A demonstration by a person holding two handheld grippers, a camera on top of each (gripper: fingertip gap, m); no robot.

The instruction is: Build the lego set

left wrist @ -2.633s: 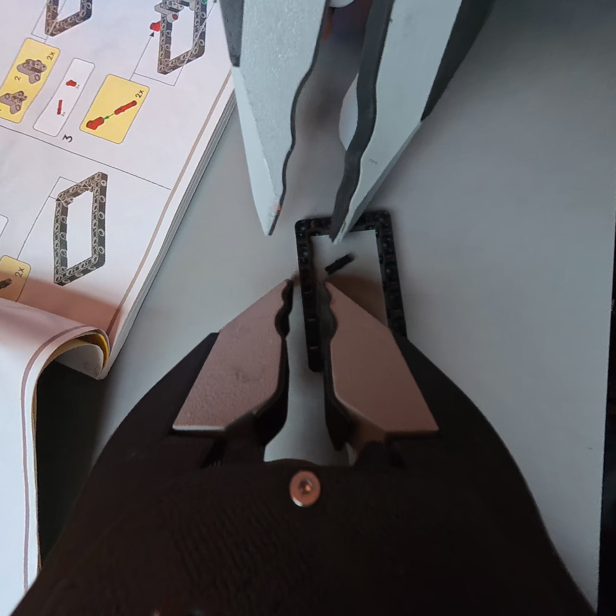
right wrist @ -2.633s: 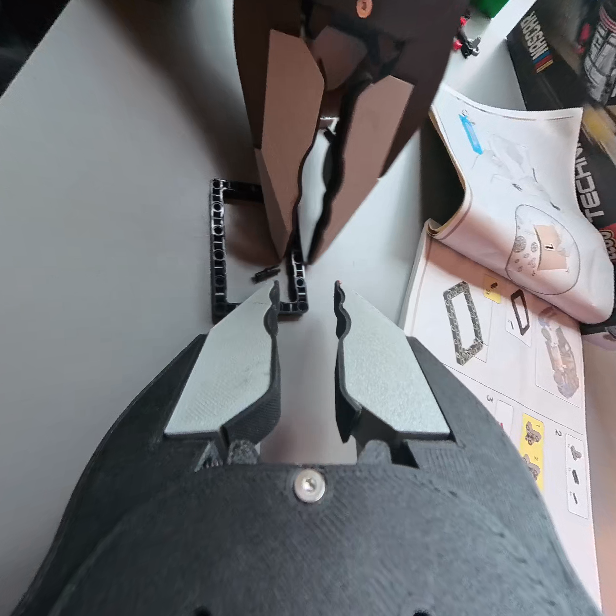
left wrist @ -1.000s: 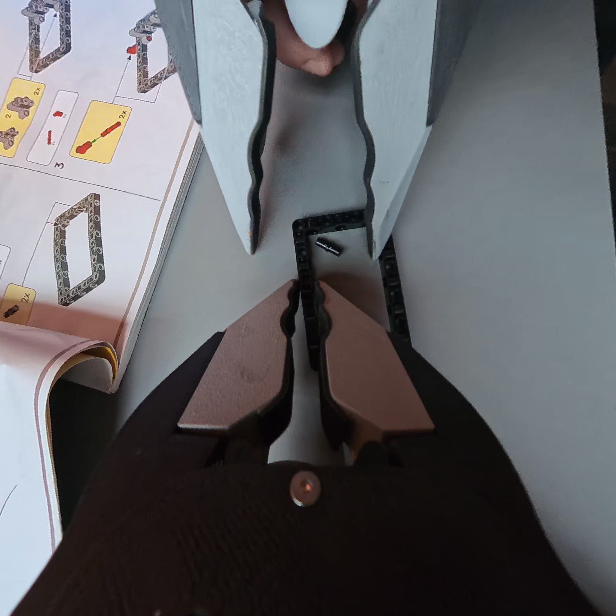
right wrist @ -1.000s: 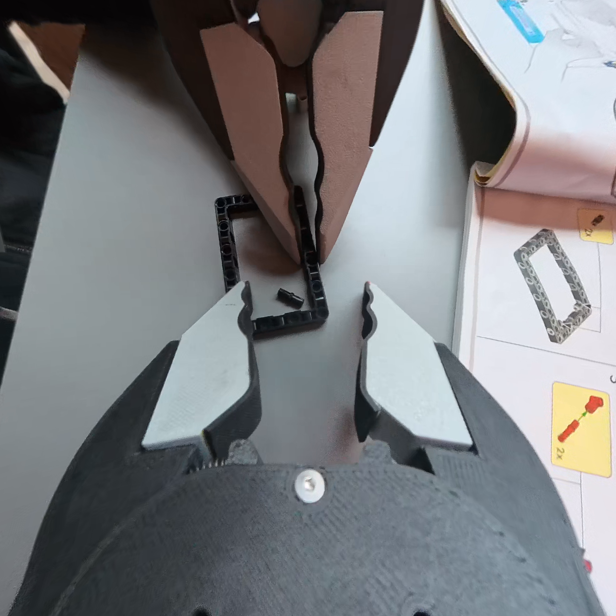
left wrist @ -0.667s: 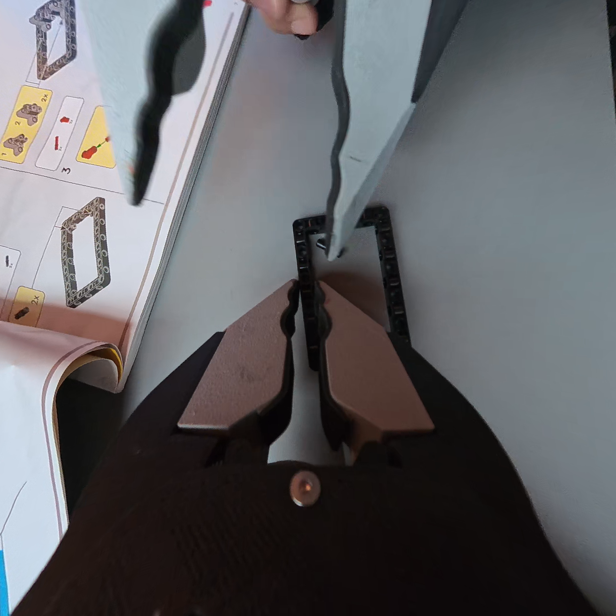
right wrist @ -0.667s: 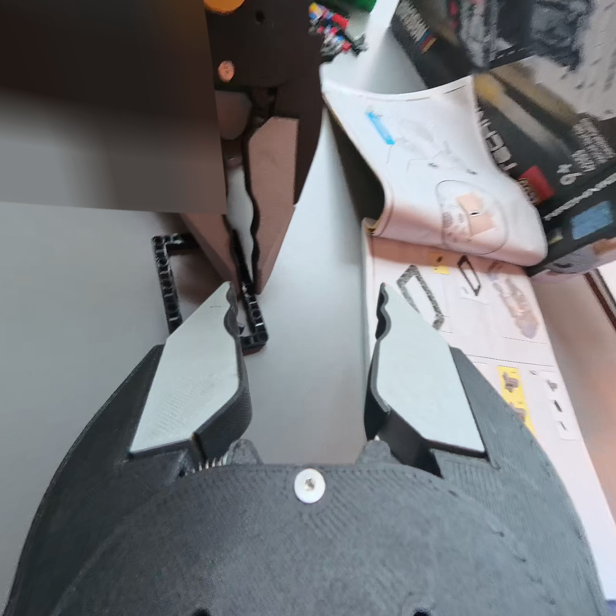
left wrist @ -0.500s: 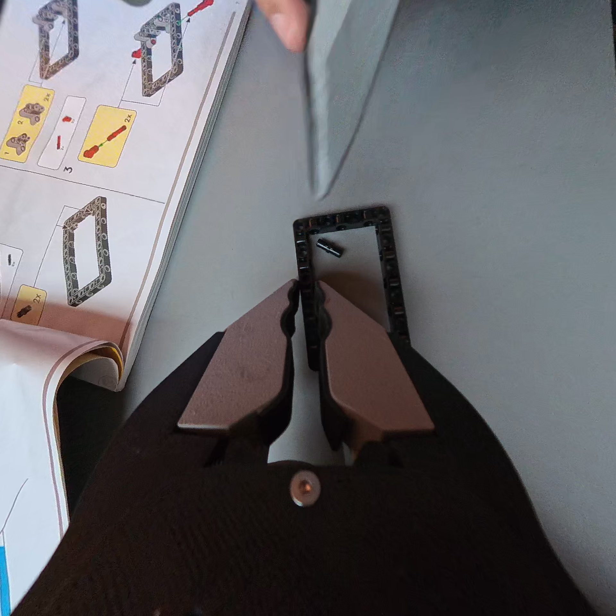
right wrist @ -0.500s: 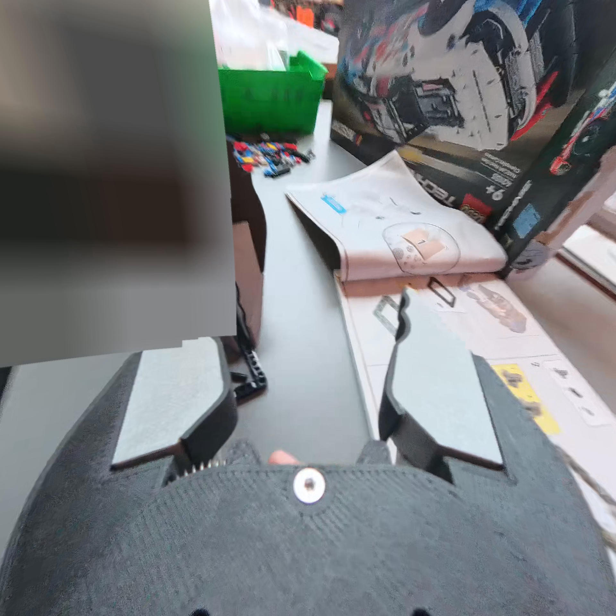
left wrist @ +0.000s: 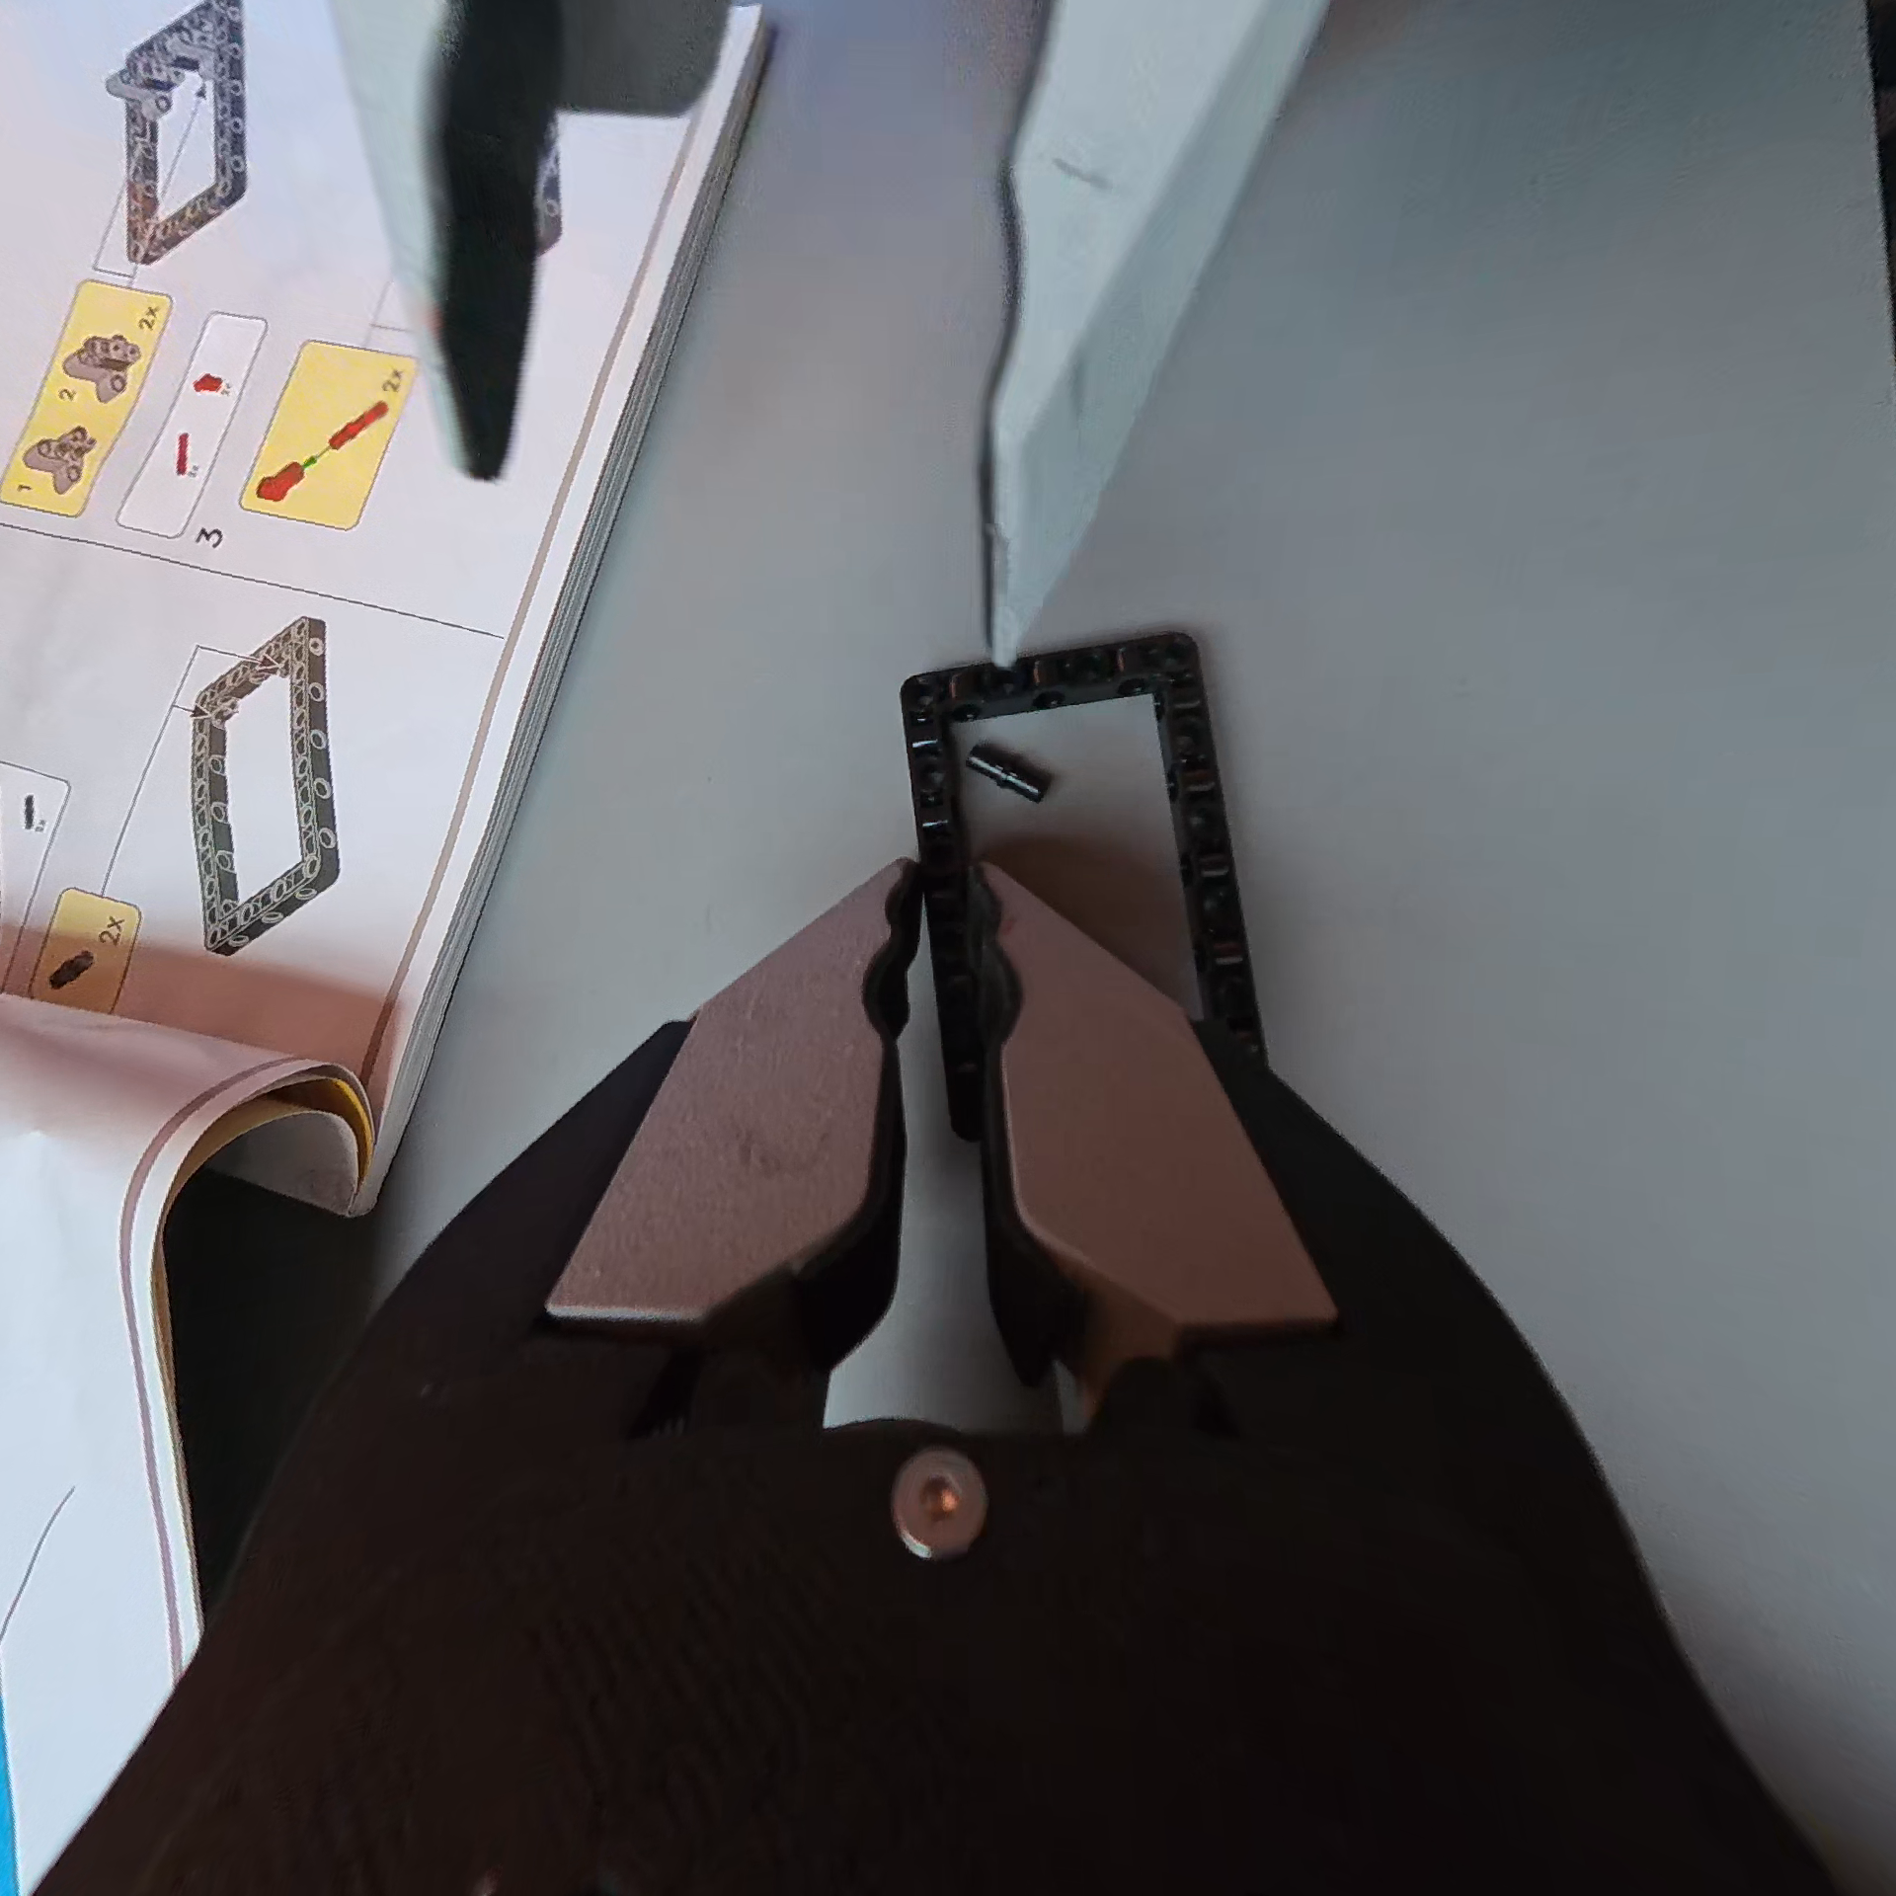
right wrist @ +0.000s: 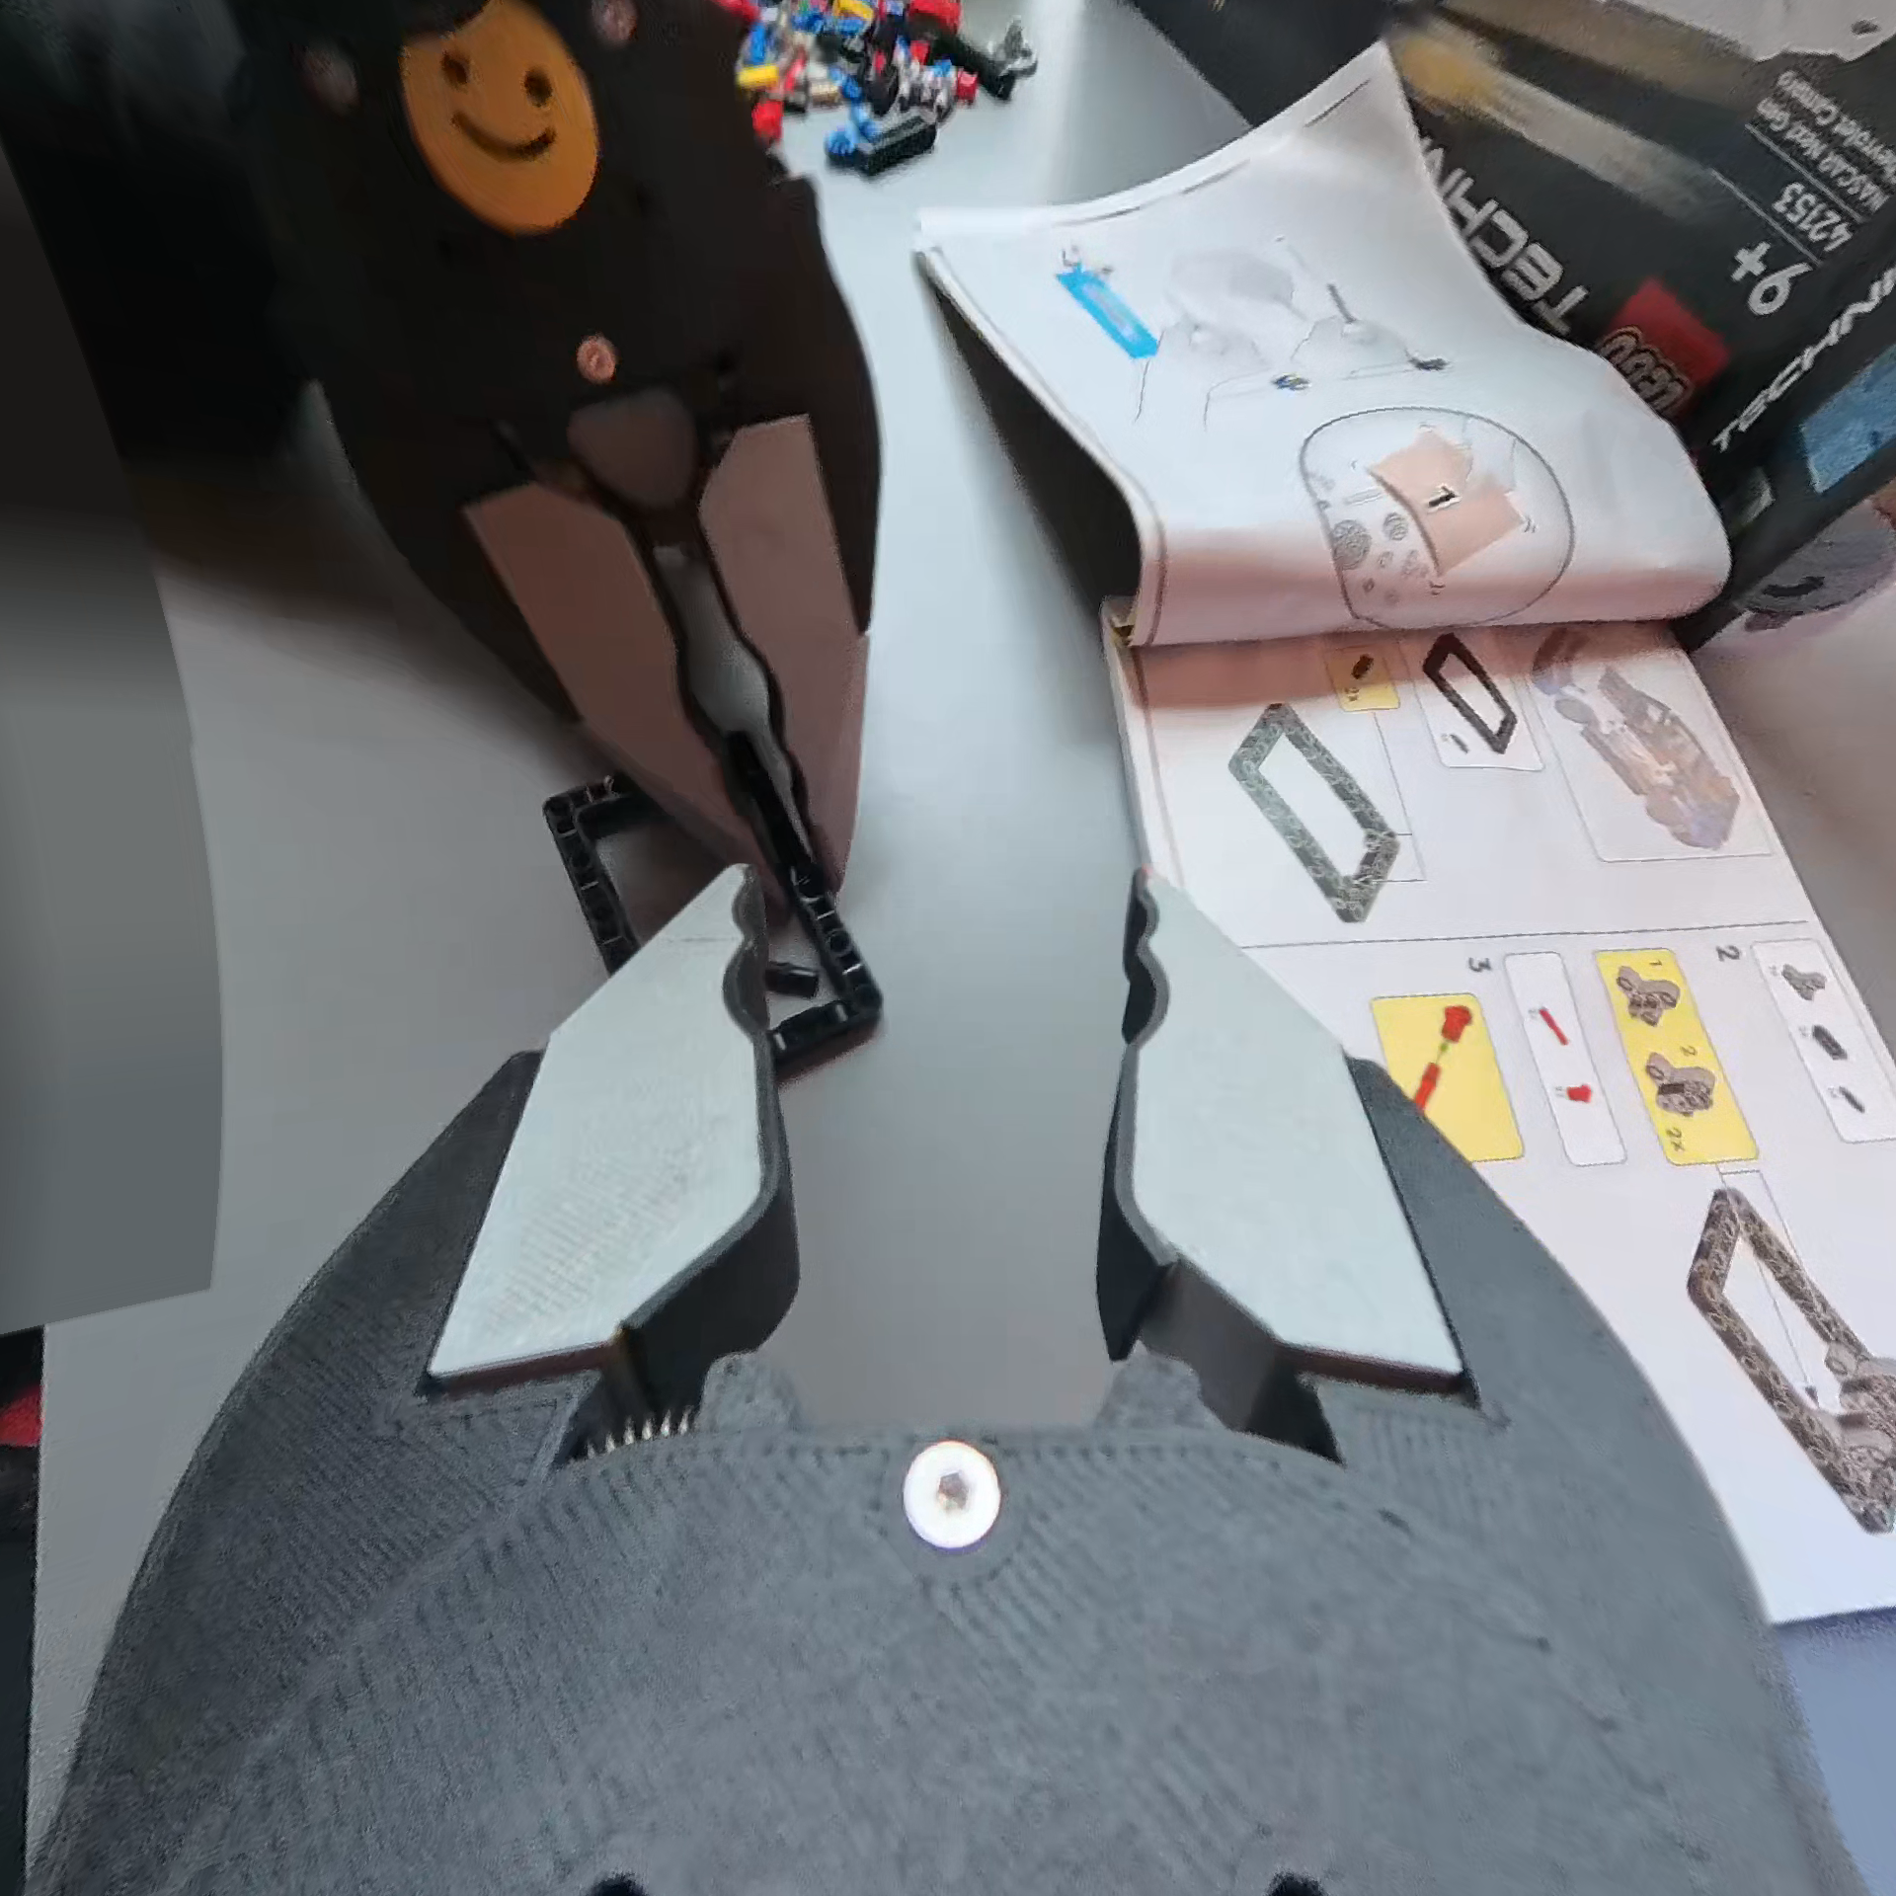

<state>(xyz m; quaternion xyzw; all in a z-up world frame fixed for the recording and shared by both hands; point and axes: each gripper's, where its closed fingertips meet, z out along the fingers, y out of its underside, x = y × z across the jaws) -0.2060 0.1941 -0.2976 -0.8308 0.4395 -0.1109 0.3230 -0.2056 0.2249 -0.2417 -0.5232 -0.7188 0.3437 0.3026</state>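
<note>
A black rectangular Lego frame (left wrist: 1077, 679) lies flat on the grey table. My left gripper (left wrist: 949, 874) is shut on the frame's left long side. A small black pin (left wrist: 1009, 772) lies loose inside the frame near its far end. My right gripper (left wrist: 739, 564) comes in from the far side, wide open and empty, with one fingertip just above the frame's far bar. In the right wrist view my right gripper (right wrist: 942, 893) hovers open over the near end of the frame (right wrist: 826, 1011), and the pin (right wrist: 792, 978) lies beside its left finger. The left gripper (right wrist: 782, 852) faces it.
An open instruction booklet (left wrist: 308, 616) lies left of the frame; in the right wrist view it (right wrist: 1488, 923) is on the right. A dark Lego box (right wrist: 1693, 154) stands behind the booklet. Loose coloured pieces (right wrist: 872, 62) lie at the far end of the table. The grippers' ends are close to 6 centimetres from one another.
My right gripper opened wide, swung up and away from the frame, then came back down to its far end. The left gripper, frame and pin stayed still over the last second.
</note>
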